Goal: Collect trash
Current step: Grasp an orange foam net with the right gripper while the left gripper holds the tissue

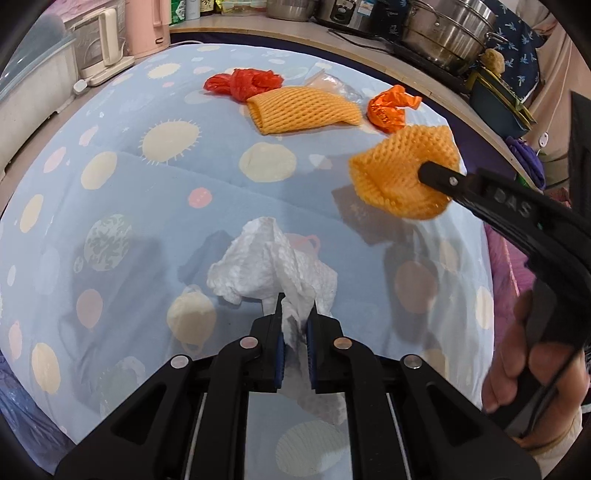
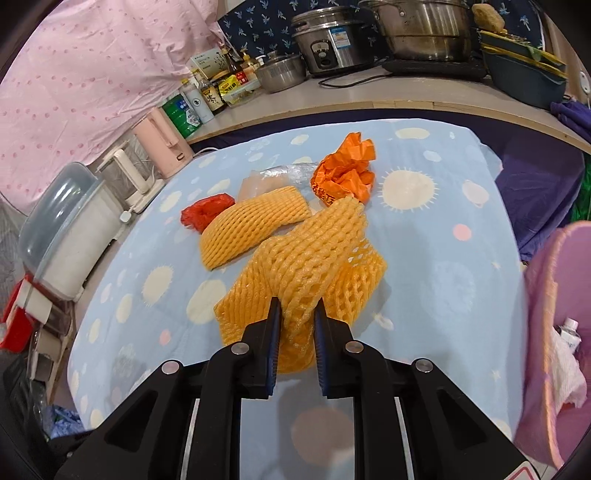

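The left claw (image 1: 295,328) is clenched on a crumpled white paper towel (image 1: 273,266) at the lower centre of its view. The right claw (image 2: 295,325) grips a yellow-orange foam fruit net (image 2: 299,266), lifted off the pale blue dotted cloth (image 2: 443,266). Beyond lie a second flat foam net (image 2: 251,229), a red plastic bag (image 2: 205,212) and an orange crumpled wrapper (image 2: 347,173). A pink bin (image 2: 550,332) stands at the right edge.

Foam net sleeve (image 2: 255,229) lying on the cloth-covered table (image 2: 443,266), crumpled bag (image 2: 343,173) behind it, second bag (image 2: 205,212) at its left, pots (image 2: 424,29) on the counter beyond.
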Available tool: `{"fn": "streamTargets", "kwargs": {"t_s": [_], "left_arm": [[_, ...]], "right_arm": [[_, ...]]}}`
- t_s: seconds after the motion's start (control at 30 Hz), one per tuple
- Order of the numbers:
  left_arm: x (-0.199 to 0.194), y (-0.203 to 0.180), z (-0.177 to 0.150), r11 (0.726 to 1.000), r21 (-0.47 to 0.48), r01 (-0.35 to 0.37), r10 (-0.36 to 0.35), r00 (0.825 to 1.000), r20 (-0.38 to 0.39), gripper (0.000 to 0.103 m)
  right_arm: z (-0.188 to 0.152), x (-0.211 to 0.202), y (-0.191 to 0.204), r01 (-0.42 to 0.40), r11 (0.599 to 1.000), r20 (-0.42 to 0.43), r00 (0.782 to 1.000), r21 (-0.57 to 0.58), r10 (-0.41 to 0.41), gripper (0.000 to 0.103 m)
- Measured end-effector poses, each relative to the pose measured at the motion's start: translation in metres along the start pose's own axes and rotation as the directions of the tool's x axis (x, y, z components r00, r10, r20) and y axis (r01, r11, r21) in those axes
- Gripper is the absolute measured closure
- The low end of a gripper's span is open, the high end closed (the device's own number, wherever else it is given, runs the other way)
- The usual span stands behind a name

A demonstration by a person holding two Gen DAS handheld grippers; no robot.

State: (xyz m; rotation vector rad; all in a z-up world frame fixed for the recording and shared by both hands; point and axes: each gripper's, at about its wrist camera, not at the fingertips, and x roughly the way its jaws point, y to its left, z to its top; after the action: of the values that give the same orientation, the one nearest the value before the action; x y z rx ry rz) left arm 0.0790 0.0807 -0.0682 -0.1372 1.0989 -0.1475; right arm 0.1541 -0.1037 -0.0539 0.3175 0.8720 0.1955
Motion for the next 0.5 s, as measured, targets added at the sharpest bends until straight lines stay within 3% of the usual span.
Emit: {"fn": "streamTargets", "kwargs": {"t_s": [0.5], "left_arm": [[-0.026, -0.060, -0.009, 0.992, 0.119, 0.036, -0.041, 0.998, 0.039, 0.094]], "right_arm": [[-0.042, -0.091, -0.056, 0.030, 0.995, 0.086, 0.996, 0.098, -0.038, 0.087]]}}
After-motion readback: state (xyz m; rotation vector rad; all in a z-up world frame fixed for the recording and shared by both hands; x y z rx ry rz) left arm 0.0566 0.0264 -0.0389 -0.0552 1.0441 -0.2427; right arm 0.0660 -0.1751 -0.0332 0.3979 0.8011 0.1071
